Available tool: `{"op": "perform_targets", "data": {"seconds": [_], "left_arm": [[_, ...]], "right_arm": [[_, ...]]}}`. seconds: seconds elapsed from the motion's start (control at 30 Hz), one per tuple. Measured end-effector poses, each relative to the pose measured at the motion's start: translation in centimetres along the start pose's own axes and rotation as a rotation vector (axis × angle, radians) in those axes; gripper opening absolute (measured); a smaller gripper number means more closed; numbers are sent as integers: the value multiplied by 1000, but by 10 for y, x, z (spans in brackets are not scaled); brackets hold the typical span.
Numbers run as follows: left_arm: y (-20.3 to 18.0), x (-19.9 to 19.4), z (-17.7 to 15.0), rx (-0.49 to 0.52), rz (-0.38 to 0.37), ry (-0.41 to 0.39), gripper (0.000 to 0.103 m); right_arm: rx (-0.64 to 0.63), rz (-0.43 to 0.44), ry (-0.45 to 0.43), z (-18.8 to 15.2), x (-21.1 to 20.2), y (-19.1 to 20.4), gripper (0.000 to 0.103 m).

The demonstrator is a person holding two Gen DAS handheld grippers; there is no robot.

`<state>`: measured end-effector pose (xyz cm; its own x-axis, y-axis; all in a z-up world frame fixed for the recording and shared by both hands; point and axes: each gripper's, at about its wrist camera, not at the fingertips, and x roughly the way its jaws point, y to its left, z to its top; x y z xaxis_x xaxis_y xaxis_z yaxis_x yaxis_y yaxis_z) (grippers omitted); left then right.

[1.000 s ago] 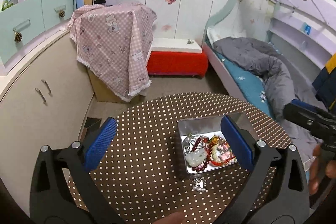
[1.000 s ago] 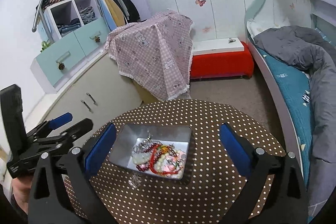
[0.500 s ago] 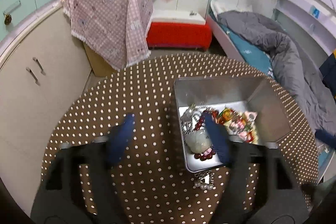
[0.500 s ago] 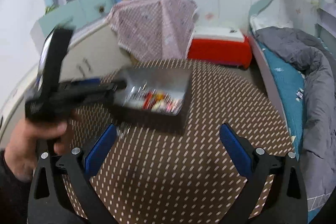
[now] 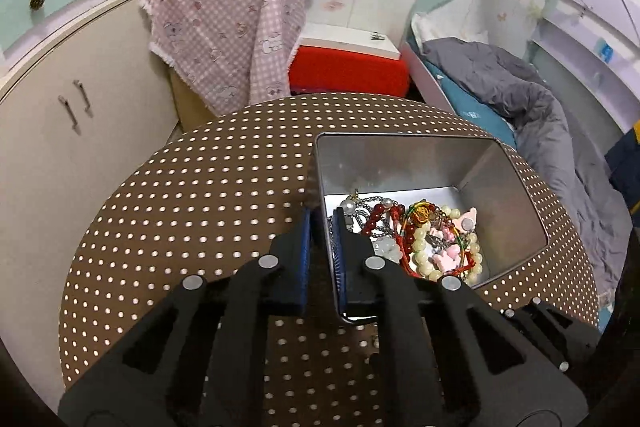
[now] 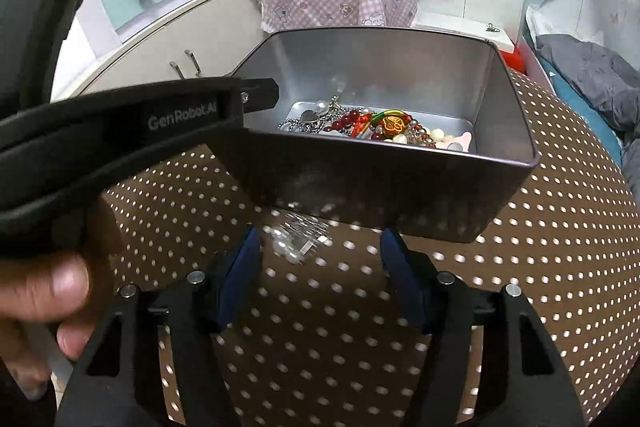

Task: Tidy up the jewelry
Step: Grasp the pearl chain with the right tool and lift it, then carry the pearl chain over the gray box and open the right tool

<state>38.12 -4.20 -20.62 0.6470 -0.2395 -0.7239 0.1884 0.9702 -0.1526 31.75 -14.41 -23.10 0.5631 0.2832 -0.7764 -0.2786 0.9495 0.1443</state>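
Note:
A silver metal tin [image 5: 508, 203] [image 6: 360, 187] holds a heap of beads, chains and charms [image 5: 424, 235] [image 6: 376, 127]. My left gripper [image 5: 322, 251] is shut on the tin's left wall, one finger inside and one outside, and holds the tin tilted above the table. In the right wrist view the left gripper's body [image 6: 120, 131] reaches in from the left. A loose silver and pearl piece [image 6: 296, 239] lies on the table under the tin's near edge. My right gripper [image 6: 320, 275] is open, its fingers on either side of that piece.
The round brown polka-dot table [image 5: 200, 207] [image 6: 560, 267] carries everything. Behind it stand a pink-checked covered box [image 5: 224, 31], a red bench [image 5: 348, 71], cream cupboards [image 5: 60, 147] and a bed with a grey duvet [image 5: 540, 115].
My left gripper dropped onto the tin and shut on its left wall, lifting and tilting it. My right gripper moved down and forward to the loose piece and narrowed.

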Motion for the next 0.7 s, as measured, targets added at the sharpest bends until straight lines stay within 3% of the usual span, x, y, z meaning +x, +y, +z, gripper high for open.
{"op": "perform_targets", "data": {"seconds": [0.1,0.17,0.23,0.47,0.7], "left_arm": [[3,2,1,-7,-11,6,11],[4,3,1,-8,-11,5,11],[4,2,1,-8,-12,6,11],[6,-6,-7,-8,-16,1,11],[5,-24,-28,-24,-13,-4,11]], "right_arm": [[-71,-59,-6,-3,4,17,51],[-73,-79,-10,-2,4,16,18],[-89,-84,-3,-5,2,14,9],[-6,20,-51,-22,-46,-17,7],[-4,88,-173,4,-126,-39,7]]}}
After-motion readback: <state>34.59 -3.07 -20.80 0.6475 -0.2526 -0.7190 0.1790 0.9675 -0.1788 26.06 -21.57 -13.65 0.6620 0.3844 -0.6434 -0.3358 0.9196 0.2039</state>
